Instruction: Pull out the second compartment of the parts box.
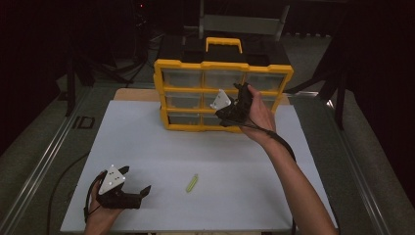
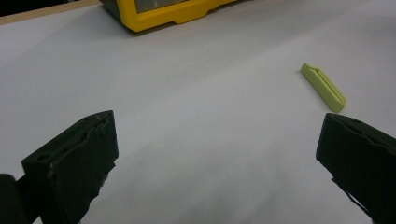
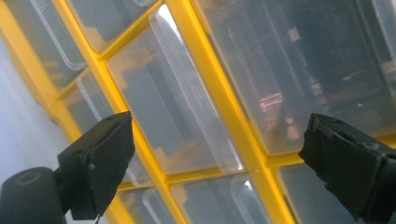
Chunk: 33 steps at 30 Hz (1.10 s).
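A yellow plastic drawer cabinet (image 1: 223,95) with a black top and a yellow carry handle stands at the far edge of the white surface (image 1: 161,147), near its middle; its front holds three rows of clear plastic drawers (image 3: 173,107) in a yellow frame; what lies inside them cannot be told through the cloudy fronts, beyond dim dark shapes. The right tool (image 1: 238,100) hovers right in front of the cabinet's middle row, jaws spread wide and gripping nothing; in the right gripper view a clear drawer front with its raised pull lip sits between the two jaws, apart from both. The left tool (image 1: 128,188) rests low near the near left corner of the surface, jaws released and empty. A small flat lime-green plastic clip (image 2: 323,87) lies on the surface towards the near edge, about mid-width, apart from the left tool.
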### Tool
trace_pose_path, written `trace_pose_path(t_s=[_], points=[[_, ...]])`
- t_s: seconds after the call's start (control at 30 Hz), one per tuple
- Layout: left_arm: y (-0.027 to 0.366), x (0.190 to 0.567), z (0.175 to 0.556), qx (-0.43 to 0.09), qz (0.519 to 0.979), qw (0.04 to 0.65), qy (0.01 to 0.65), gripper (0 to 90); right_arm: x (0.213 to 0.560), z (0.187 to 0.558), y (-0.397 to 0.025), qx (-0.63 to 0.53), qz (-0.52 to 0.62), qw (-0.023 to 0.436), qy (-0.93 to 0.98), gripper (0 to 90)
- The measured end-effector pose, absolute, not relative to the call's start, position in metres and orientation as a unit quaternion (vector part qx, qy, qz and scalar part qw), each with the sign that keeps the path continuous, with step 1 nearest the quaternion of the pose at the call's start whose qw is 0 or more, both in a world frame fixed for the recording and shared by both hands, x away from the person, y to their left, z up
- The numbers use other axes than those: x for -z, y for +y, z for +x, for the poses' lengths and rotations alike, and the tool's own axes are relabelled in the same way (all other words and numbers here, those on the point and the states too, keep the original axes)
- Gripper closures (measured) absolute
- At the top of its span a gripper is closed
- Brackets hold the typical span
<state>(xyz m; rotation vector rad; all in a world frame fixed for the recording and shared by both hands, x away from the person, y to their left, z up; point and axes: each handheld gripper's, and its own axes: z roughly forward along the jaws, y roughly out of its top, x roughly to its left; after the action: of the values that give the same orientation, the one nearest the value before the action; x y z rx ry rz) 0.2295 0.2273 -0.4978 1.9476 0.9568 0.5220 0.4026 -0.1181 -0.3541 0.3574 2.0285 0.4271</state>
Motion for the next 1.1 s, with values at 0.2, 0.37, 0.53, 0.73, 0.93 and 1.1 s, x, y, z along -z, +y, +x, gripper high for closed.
trace_pose_path(t_s=[0.2, 0.37, 0.53, 0.73, 0.93, 1.1], points=[[0.227, 0.498, 0.23, -0.21, 0.785, 0.439, 0.384, 0.0, 0.353, 0.403, -0.116, -0.154, 0.128, 0.514, 0.834, 9.0], [0.227, 0.498, 0.23, -0.208, 0.785, 0.438, 0.385, 0.0, 0.353, 0.402, -0.112, -0.133, 0.106, 0.533, 0.829, 11.2], [0.226, 0.498, 0.229, -0.208, 0.786, 0.438, 0.383, 0.1, 0.353, 0.4, -0.11, -0.116, 0.09, 0.555, 0.818, 11.2], [0.226, 0.499, 0.229, -0.208, 0.786, 0.438, 0.384, 0.0, 0.354, 0.399, -0.109, -0.091, 0.066, 0.584, 0.804, 11.4], [0.226, 0.499, 0.229, -0.207, 0.786, 0.438, 0.384, 0.1, 0.353, 0.398, -0.107, -0.068, 0.048, 0.616, 0.784, 13.3], [0.226, 0.499, 0.229, -0.207, 0.788, 0.436, 0.383, 0.1, 0.349, 0.399, -0.105, -0.049, 0.031, 0.64, 0.766, 14.1]])
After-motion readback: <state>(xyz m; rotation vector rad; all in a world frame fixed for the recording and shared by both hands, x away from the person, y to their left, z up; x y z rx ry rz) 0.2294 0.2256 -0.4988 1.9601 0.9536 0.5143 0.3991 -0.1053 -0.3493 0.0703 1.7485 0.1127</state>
